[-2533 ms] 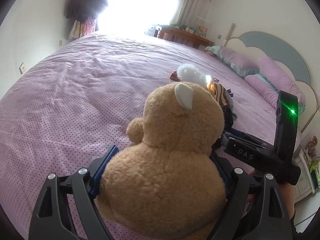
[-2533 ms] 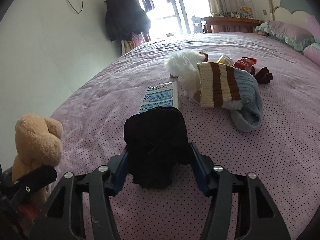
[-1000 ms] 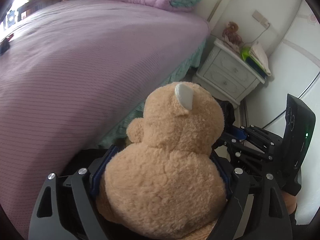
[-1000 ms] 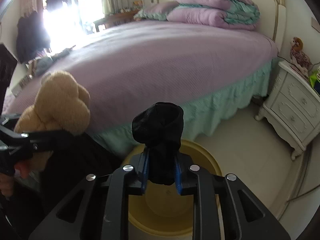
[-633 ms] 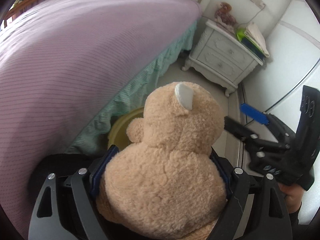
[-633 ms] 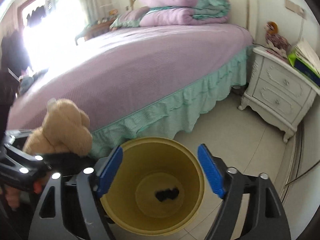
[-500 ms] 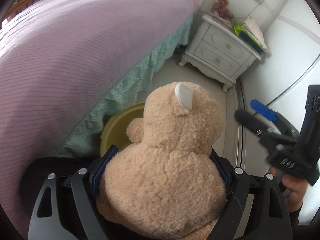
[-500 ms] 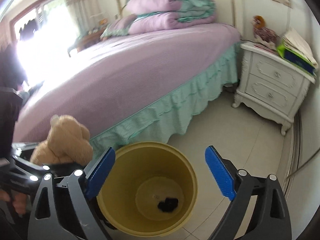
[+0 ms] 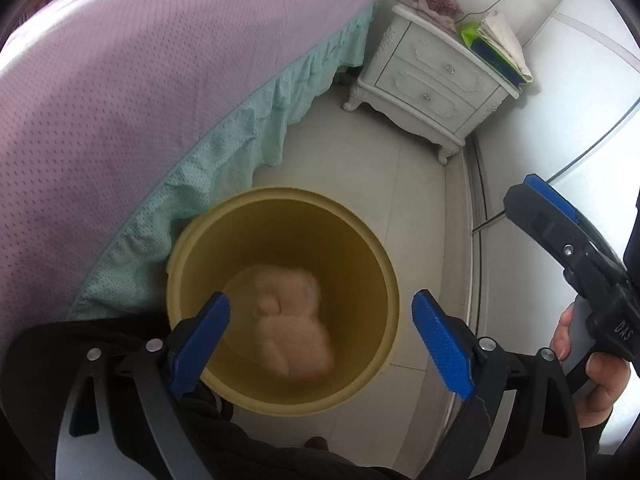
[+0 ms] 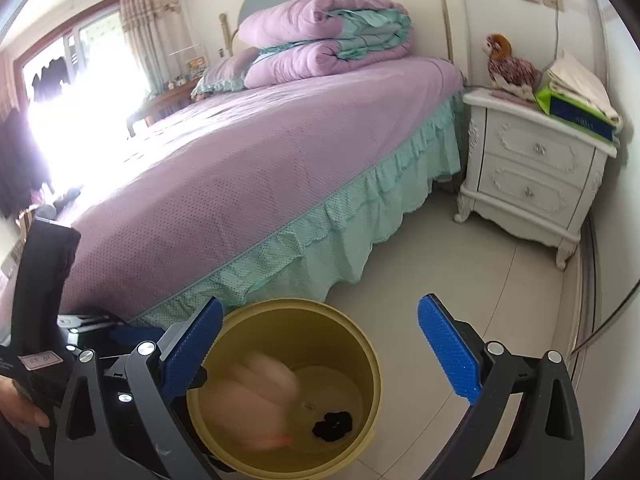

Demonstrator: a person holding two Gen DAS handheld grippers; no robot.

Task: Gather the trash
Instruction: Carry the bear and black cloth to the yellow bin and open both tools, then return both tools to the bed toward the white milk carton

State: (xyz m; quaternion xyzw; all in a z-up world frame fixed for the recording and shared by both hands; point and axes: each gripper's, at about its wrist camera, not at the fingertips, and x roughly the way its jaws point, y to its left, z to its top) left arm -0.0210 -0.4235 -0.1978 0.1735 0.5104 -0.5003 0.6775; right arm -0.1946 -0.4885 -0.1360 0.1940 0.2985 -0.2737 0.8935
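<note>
Your left gripper (image 9: 320, 336) hangs with its jaws spread wide and empty above the yellow bin (image 9: 280, 196), and your right gripper (image 10: 320, 344) is likewise spread wide with nothing between its blue pads. Inside the bin, the tan teddy bear (image 9: 292, 320) shows as a blur, and a small black sock (image 10: 333, 425) lies on the bottom beside it. That bin stands on the tiled floor (image 10: 520, 292), just beside the bed (image 10: 248, 160), with a white nightstand (image 10: 536, 176) near.

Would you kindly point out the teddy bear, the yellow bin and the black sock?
teddy bear (image 9: 294, 320): left wrist view, blurred body.
yellow bin (image 9: 280, 196): left wrist view, far rim.
black sock (image 10: 333, 425): right wrist view, its middle.
</note>
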